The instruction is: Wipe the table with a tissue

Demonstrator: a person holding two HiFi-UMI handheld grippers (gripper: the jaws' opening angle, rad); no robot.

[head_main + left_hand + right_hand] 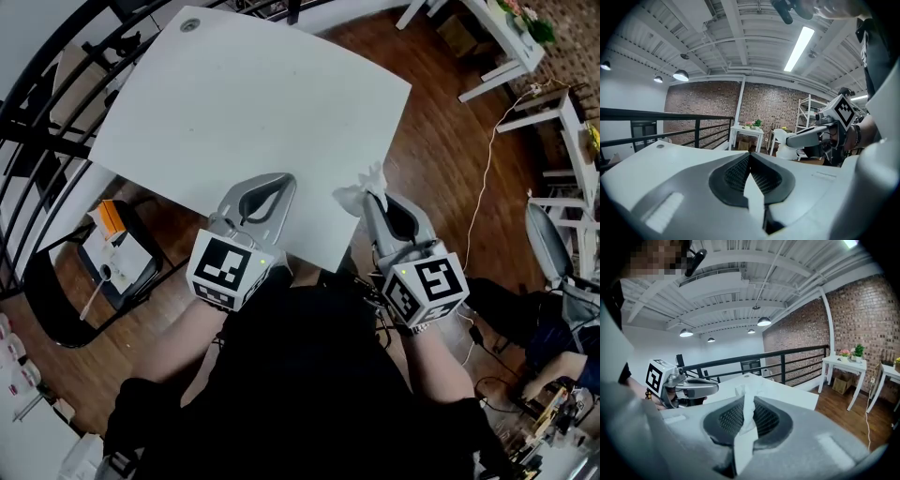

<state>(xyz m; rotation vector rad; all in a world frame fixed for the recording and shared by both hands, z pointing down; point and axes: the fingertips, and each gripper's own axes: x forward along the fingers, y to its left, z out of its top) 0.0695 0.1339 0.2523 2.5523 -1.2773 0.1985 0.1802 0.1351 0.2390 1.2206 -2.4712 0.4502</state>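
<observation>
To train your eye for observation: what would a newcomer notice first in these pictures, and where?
A large white table fills the middle of the head view. At its near right edge, a crumpled white tissue sticks out of the shut right tongs; the left tongs, shut and empty, are beside them over the near edge.

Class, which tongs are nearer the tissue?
Right. The right tongs are shut on the tissue; the left tongs are shut and empty, apart to its left.
</observation>
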